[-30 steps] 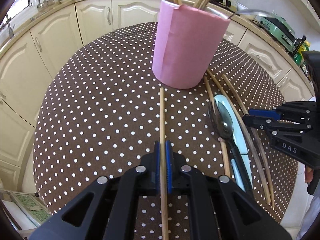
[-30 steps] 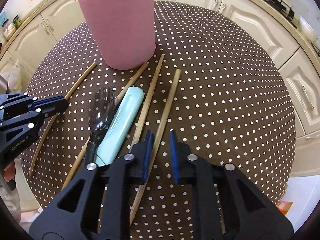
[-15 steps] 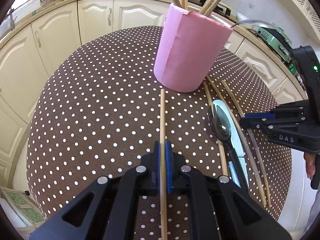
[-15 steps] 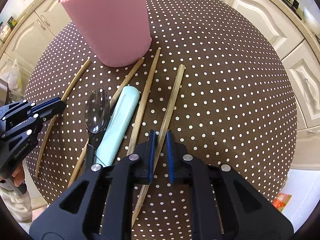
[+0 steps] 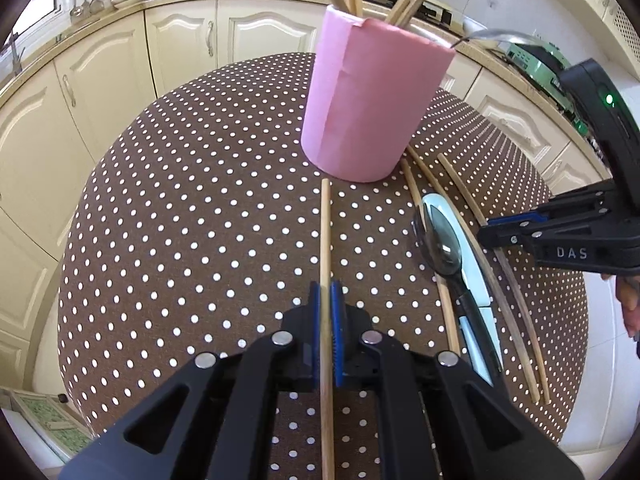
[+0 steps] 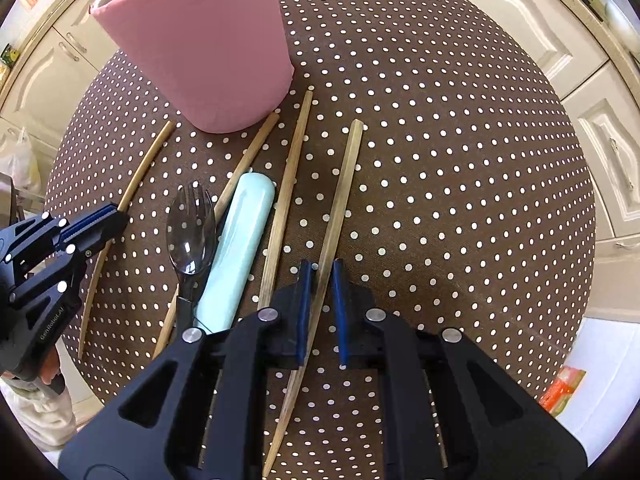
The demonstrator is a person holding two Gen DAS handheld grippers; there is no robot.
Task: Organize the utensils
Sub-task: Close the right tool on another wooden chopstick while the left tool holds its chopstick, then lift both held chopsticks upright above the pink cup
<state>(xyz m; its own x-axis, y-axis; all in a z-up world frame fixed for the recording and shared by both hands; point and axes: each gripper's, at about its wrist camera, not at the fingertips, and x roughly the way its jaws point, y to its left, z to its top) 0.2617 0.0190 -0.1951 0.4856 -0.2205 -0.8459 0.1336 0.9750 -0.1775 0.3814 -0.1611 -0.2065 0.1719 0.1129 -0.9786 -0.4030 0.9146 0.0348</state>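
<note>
A pink cup (image 5: 368, 112) with several chopsticks standing in it is on the dotted table (image 6: 440, 160). My left gripper (image 5: 326, 292) is shut on a light wooden chopstick (image 5: 325, 232) that points at the cup's base. My right gripper (image 6: 321, 268) is shut on a darker chopstick (image 6: 344, 184), which runs aslant between its blue pads and lies on the cloth. Left of it lie two more chopsticks (image 6: 288, 184), a pale blue case (image 6: 236, 248) and a clear spork (image 6: 190, 228). The left gripper (image 6: 120, 216) shows at the left edge.
The pink cup (image 6: 208, 48) stands just beyond the loose utensils. Cream kitchen cabinets (image 5: 120, 72) ring the round table. A person's hand (image 5: 628, 300) holds the right gripper (image 5: 486, 232) at the table's right side. An orange packet (image 6: 560, 392) lies on the floor.
The right gripper's jaws narrowed onto the darker chopstick while it shifted a little over the table. The left gripper kept its hold on the light chopstick.
</note>
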